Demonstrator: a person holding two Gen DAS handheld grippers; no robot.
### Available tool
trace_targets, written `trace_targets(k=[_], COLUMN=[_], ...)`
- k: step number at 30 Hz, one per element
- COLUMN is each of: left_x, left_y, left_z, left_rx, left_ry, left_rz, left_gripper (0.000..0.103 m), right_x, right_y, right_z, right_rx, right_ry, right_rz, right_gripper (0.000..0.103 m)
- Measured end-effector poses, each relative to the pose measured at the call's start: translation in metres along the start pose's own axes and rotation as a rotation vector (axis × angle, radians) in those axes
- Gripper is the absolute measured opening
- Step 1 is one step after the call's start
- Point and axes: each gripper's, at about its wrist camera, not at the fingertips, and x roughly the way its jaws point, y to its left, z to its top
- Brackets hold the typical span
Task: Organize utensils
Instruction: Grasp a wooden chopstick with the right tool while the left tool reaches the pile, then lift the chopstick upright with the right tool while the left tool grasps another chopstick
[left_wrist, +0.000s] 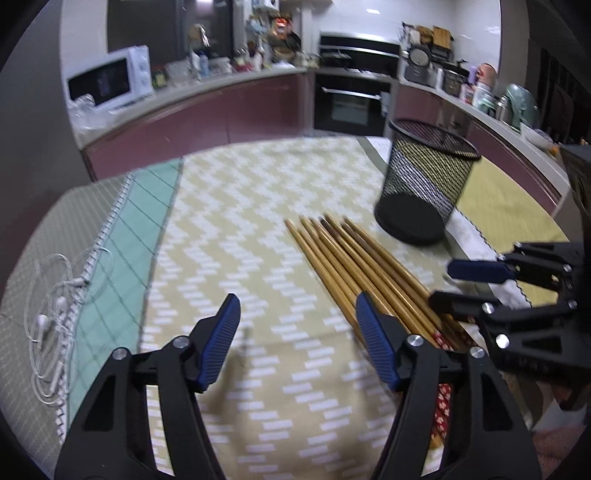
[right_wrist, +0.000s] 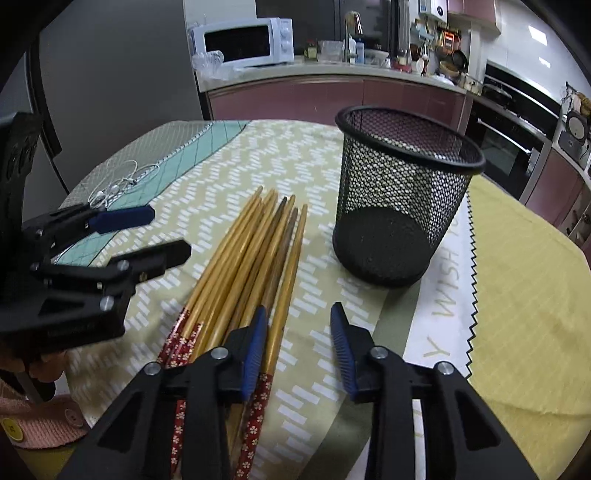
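Several wooden chopsticks (left_wrist: 354, 258) with red flowered handles lie side by side on the patterned cloth; they also show in the right wrist view (right_wrist: 251, 254). A black mesh holder (left_wrist: 424, 181) stands upright and empty beyond them, also in the right wrist view (right_wrist: 399, 192). My left gripper (left_wrist: 297, 328) is open and empty, hovering just left of the chopsticks' handle ends; it shows in the right wrist view (right_wrist: 162, 232). My right gripper (right_wrist: 299, 325) is open and empty, just right of the chopsticks, in front of the holder; it shows in the left wrist view (left_wrist: 443, 284).
White earphones (left_wrist: 55, 317) lie on the green mat at the table's left edge. A yellow cloth (right_wrist: 517, 295) covers the right side of the table. A kitchen counter with a microwave (right_wrist: 243, 40) and an oven (left_wrist: 351, 99) stand behind.
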Motion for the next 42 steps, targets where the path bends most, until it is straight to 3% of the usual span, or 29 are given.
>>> trace_targets(k=[5,10,17,20,23,24,31,42], left_x=[0.013,0.025,0.036,0.041,0.043,0.043,0.036,-0.012], left_y=[-0.006,-0.011,-0.003,-0.002,0.002,0.003,0.01,0.015], left_z=[-0.002,0.004,0.009,0.014,0.017,0.018,0.015,0.036], left_rx=[0.03,0.038,0.032,0.034,0.02,0.008,-0.059,-0.063], left_ry=[0.045,0.083,0.125,0.131,0.13,0.13,0.106,-0.002], left_rz=[-0.022,-0.033,-0.043,-0.047,-0.048,-0.057,-0.088,-0.185], left_gripper=[0.06,0.057,0.047,0.044,0.029,0.019,0.008,0.007], right_x=[0.004,0.02,0.023,0.023,0.023,0.021,-0.004,-0.07], right_y=[-0.005,-0.001,-0.011,-0.014,-0.017,-0.018,-0.025,-0.045], right_z=[0.003,0.016,0.024,0.024,0.025,0.025,0.023,0.032], right_rx=[0.006,-0.038,-0.005,0.007,0.018,0.027,0.054,0.09], right_ry=[0.036,0.081,0.105,0.107,0.101,0.094,0.007,-0.214], right_rz=[0.02,-0.014,0.023,0.038,0.059,0.072,0.154,0.248], right_gripper=[0.029,0.029,0.011,0.009,0.006,0.006,0.006,0.006])
